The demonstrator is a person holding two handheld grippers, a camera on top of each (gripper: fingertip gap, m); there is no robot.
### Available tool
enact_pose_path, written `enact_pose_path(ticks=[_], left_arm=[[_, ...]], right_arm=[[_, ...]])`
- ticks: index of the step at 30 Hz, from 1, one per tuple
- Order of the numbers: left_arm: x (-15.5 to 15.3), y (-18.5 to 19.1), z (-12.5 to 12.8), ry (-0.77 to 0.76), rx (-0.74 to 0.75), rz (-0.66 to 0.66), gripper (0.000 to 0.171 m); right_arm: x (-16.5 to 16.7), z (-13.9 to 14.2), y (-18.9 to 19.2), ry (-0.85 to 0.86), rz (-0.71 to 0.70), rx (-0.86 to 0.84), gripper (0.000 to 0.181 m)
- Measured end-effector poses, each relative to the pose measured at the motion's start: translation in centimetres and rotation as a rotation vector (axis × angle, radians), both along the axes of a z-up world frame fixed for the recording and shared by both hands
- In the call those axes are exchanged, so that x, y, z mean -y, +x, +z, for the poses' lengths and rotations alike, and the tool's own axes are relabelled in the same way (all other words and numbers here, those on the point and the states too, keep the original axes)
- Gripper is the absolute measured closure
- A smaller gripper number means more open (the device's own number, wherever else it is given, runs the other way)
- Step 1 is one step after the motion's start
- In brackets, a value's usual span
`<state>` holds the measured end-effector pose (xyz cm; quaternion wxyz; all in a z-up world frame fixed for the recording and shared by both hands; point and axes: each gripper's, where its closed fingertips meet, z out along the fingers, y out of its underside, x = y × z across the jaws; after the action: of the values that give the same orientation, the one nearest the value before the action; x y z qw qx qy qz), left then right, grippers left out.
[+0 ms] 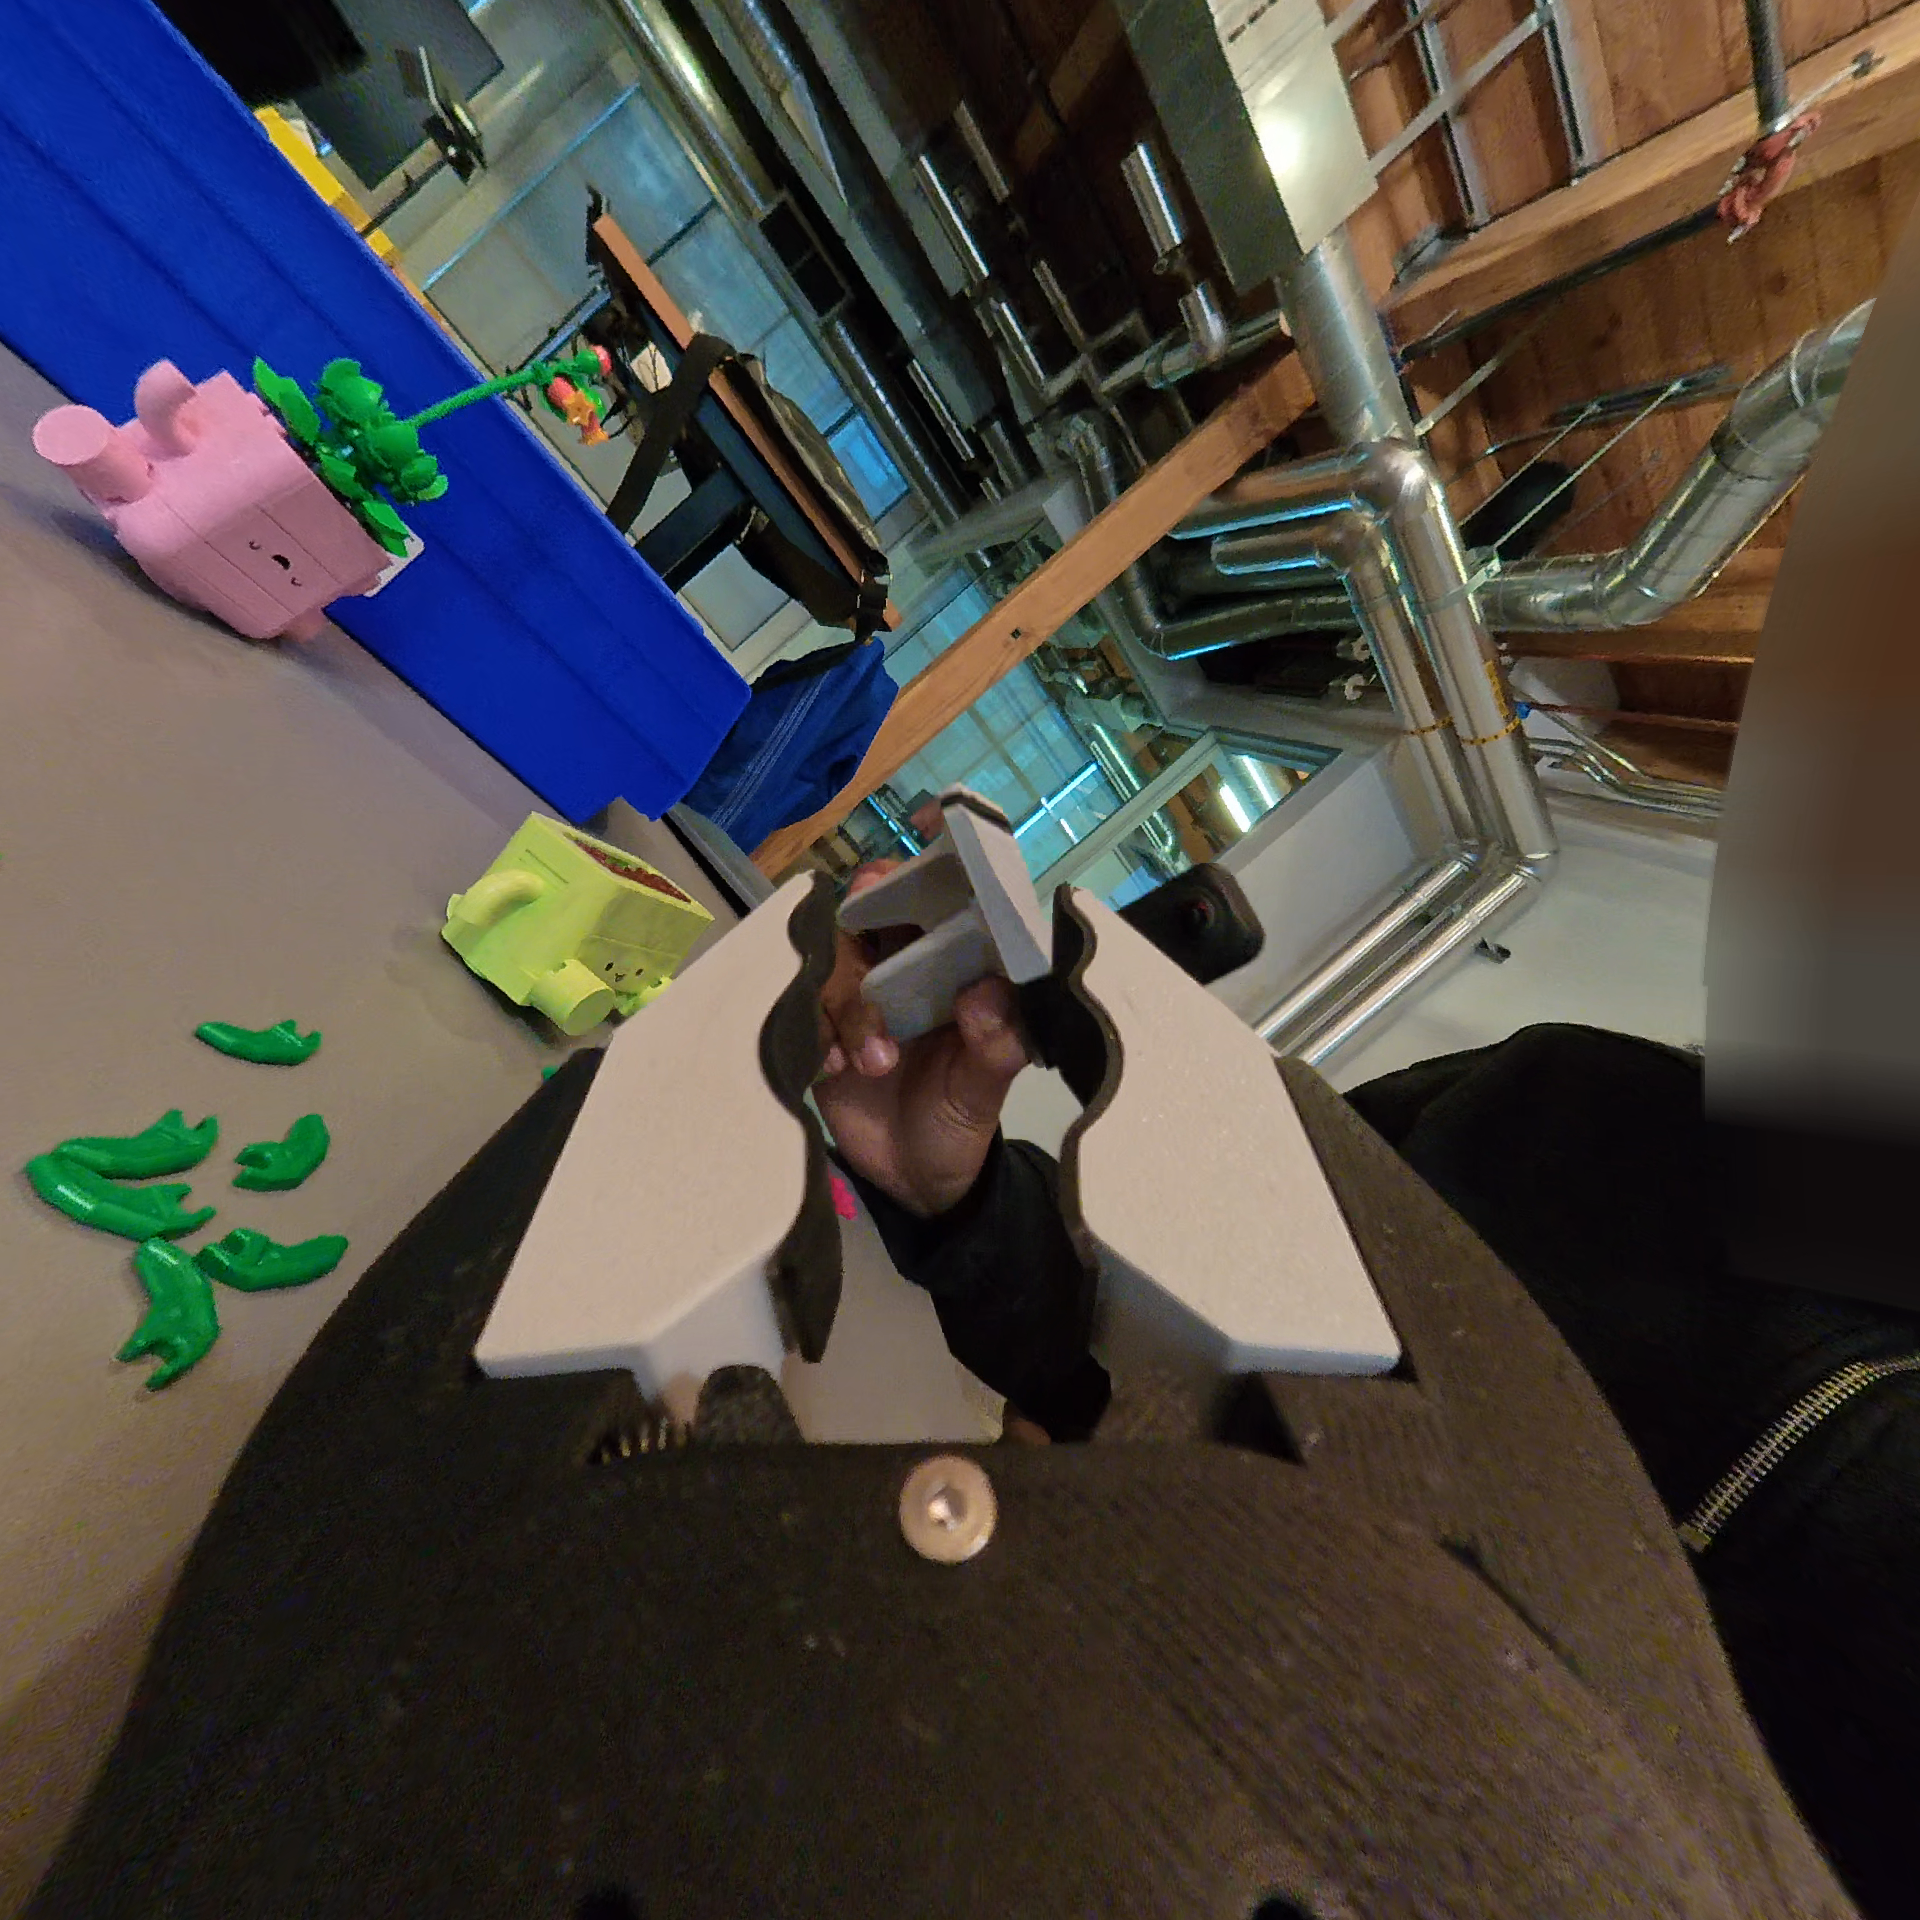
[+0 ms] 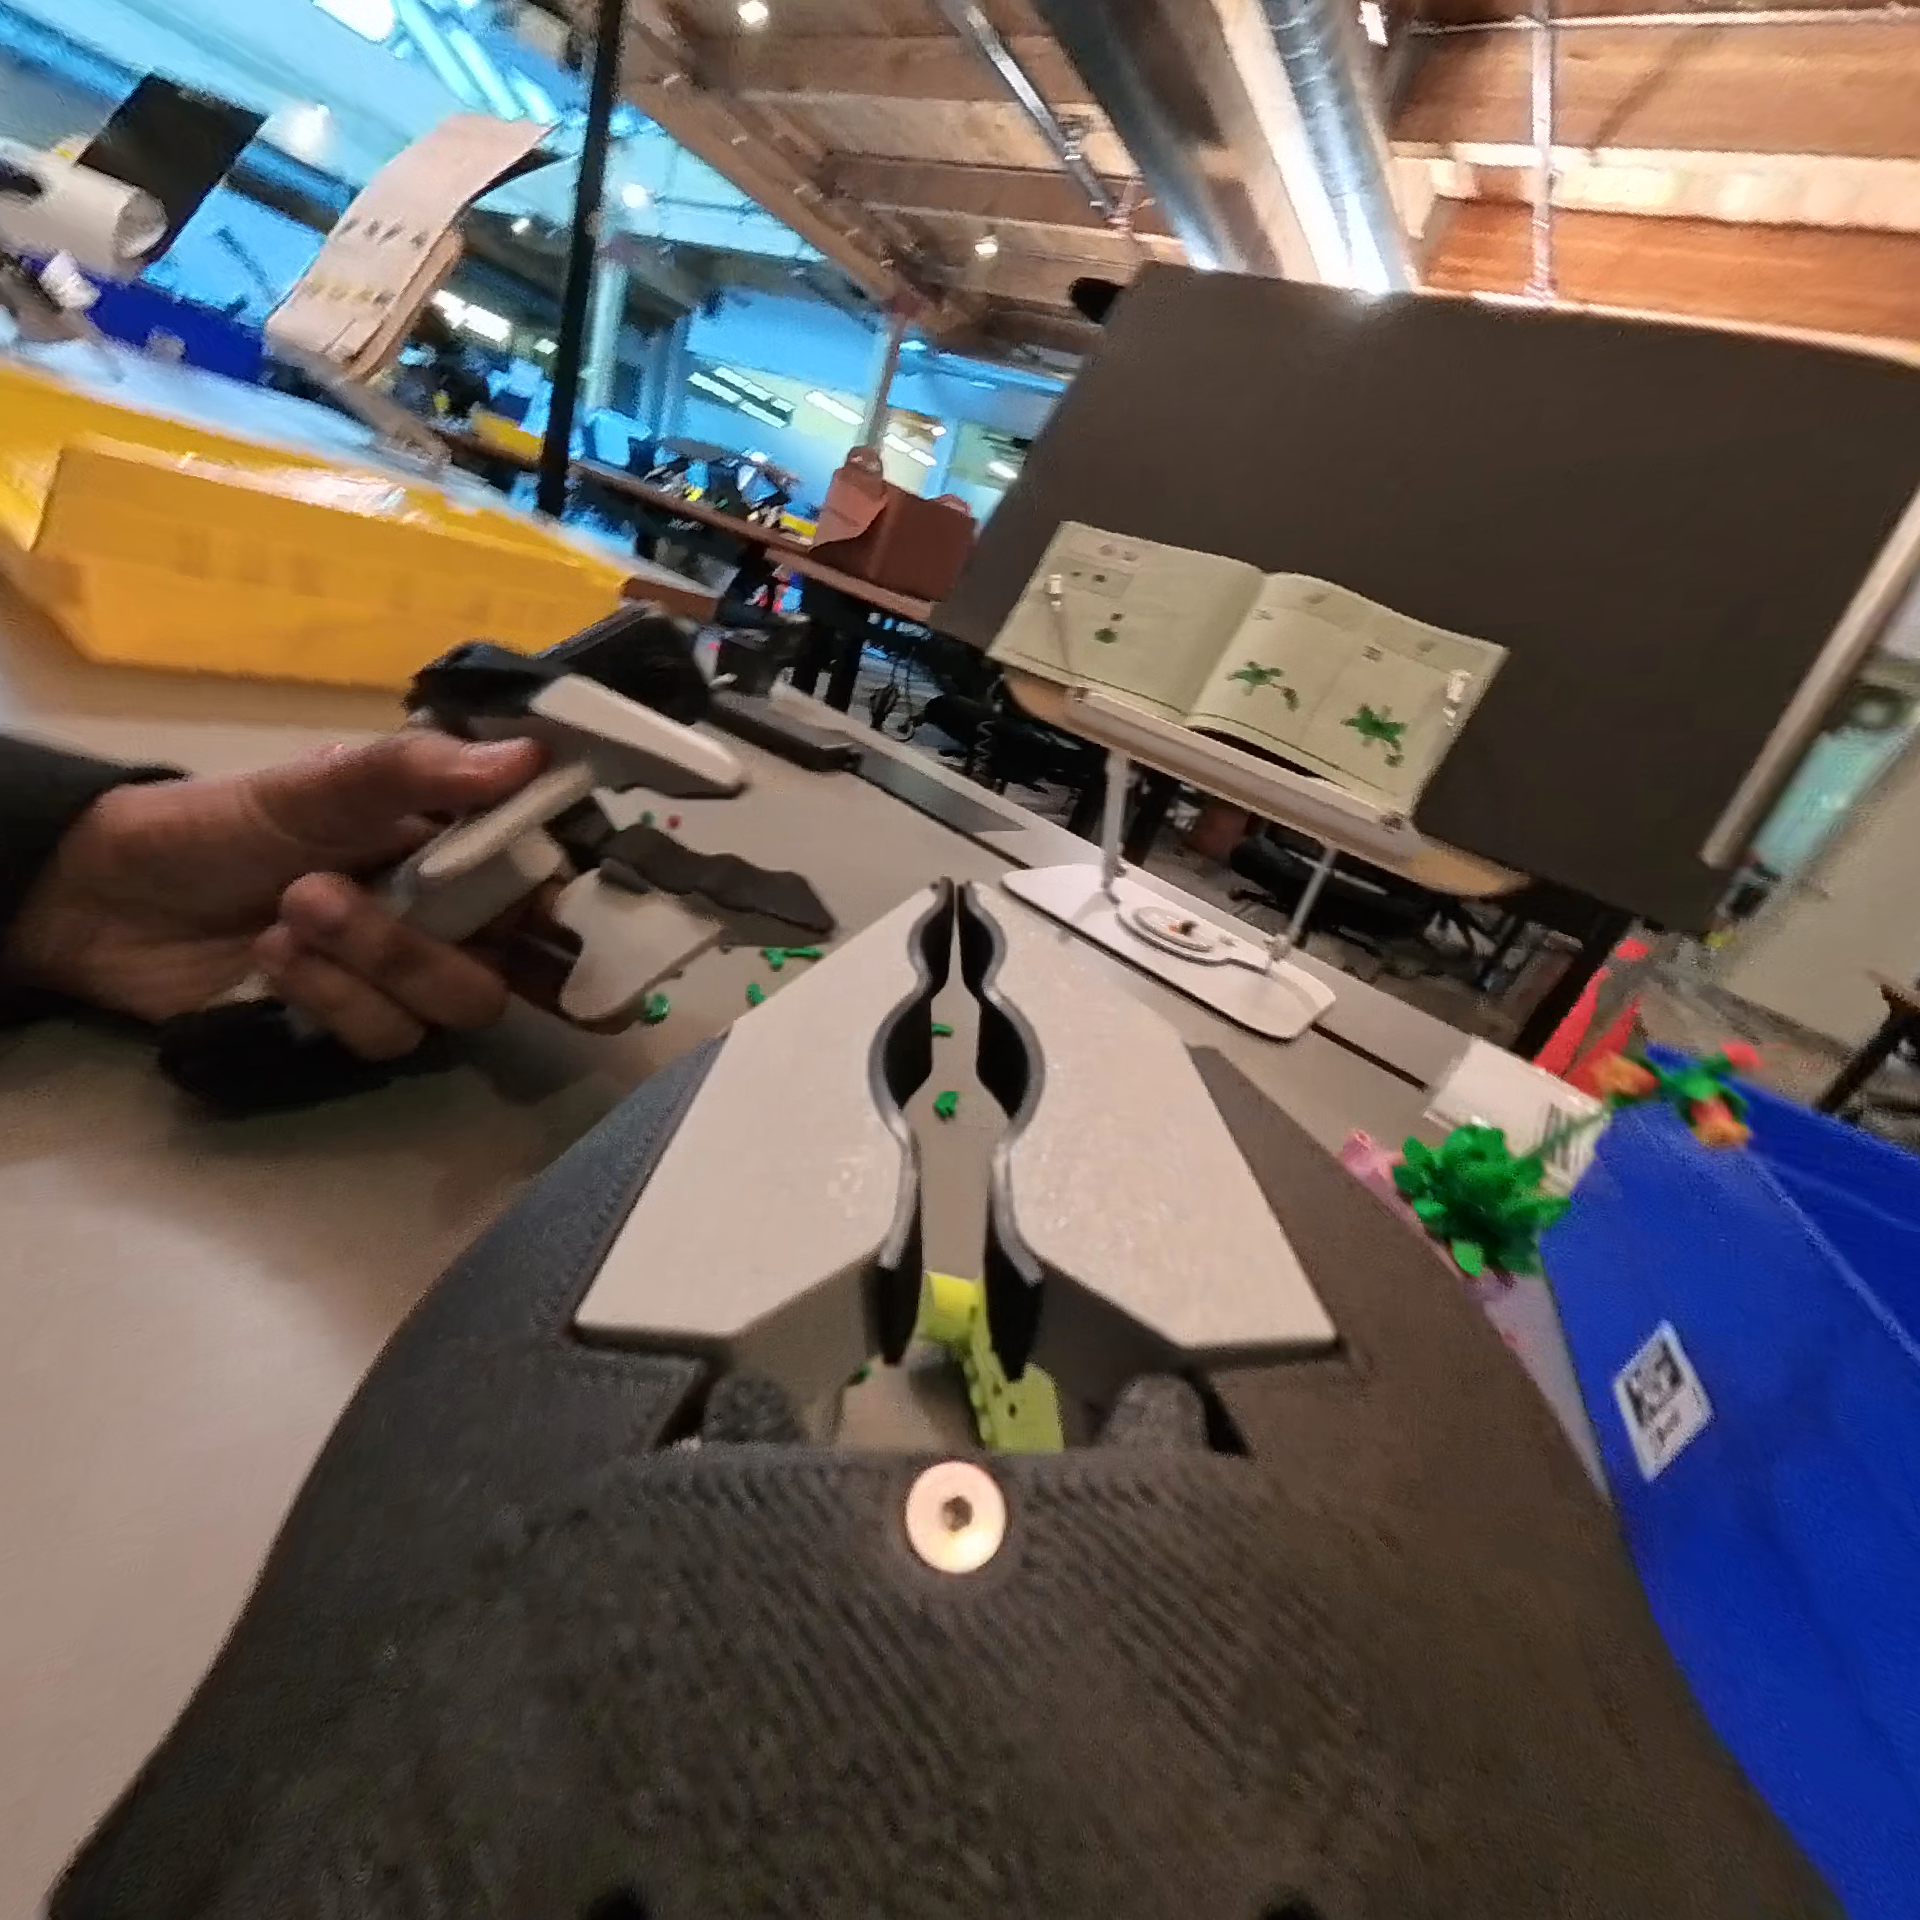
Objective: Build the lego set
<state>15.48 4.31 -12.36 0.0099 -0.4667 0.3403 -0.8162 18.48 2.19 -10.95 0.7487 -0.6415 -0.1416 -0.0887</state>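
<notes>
My left gripper (image 1: 940, 914) is open and empty, raised off the table and tilted up toward the person. Through its gap I see a hand on the right gripper's grey handle (image 1: 935, 935). My right gripper (image 2: 956, 894) is shut with nothing seen between its tips. A lime green pot model (image 1: 582, 935) stands on the grey table and shows under the right fingers (image 2: 977, 1351). A pink pot model (image 1: 239, 520) carries a green plant (image 1: 353, 447), also in the right wrist view (image 2: 1475, 1195). Loose green leaf pieces (image 1: 156, 1205) lie at the left. The left gripper (image 2: 769, 956) shows hand-held.
A blue bin (image 1: 468, 582) stands behind the pink pot and at the right of the right wrist view (image 2: 1766, 1351). An open instruction booklet (image 2: 1247, 665) rests on a white stand. A yellow bin (image 2: 260, 561) lies far left. Small green pieces (image 2: 790, 951) dot the table. The grippers' ends are close to 5 cm from one another.
</notes>
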Motion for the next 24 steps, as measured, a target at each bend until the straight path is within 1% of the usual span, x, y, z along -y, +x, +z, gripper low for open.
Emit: enact_pose_path(ticks=[2, 4, 5, 8, 11, 15, 18, 20, 24], left_arm=[[-0.2, -0.1, 0.1, -0.011, 0.009, 0.004, 0.134], [-0.2, -0.1, 0.2, -0.015, 0.014, 0.006, 0.134], [-0.2, -0.1, 0.2, -0.015, 0.015, 0.006, 0.134], [-0.2, -0.1, 0.2, -0.016, 0.017, 0.005, 0.135], [-0.3, -0.1, 0.3, -0.022, 0.018, 0.002, 0.135], [-0.3, -0.1, 0.2, -0.025, 0.018, 0.000, 0.136], [-0.2, -0.1, 0.2, -0.019, 0.016, -0.002, 0.136], [-0.2, -0.1, 0.2, -0.015, 0.016, -0.004, 0.136], [-0.1, -0.1, 0.1, -0.012, 0.015, -0.005, 0.137]], right_arm=[[0.6, 0.5, 1.8, 0.018, -0.036, -0.092, 0.181], [1.0, 0.3, 3.0, 0.004, -0.044, -0.166, 0.181], [1.0, -0.3, 3.1, -0.036, -0.020, -0.192, 0.181], [1.1, -2.6, 1.0, -0.240, 0.170, -0.227, 0.178], [1.3, -5.0, 0.2, -0.435, 0.241, -0.244, 0.169], [1.4, -7.5, -0.8, -0.609, 0.272, -0.208, 0.156], [1.5, -9.3, -1.3, -0.719, 0.284, -0.167, 0.154], [1.6, -10.1, -1.3, -0.764, 0.275, -0.127, 0.167], [1.7, -10.6, -0.2, -0.753, 0.207, -0.026, 0.172]])
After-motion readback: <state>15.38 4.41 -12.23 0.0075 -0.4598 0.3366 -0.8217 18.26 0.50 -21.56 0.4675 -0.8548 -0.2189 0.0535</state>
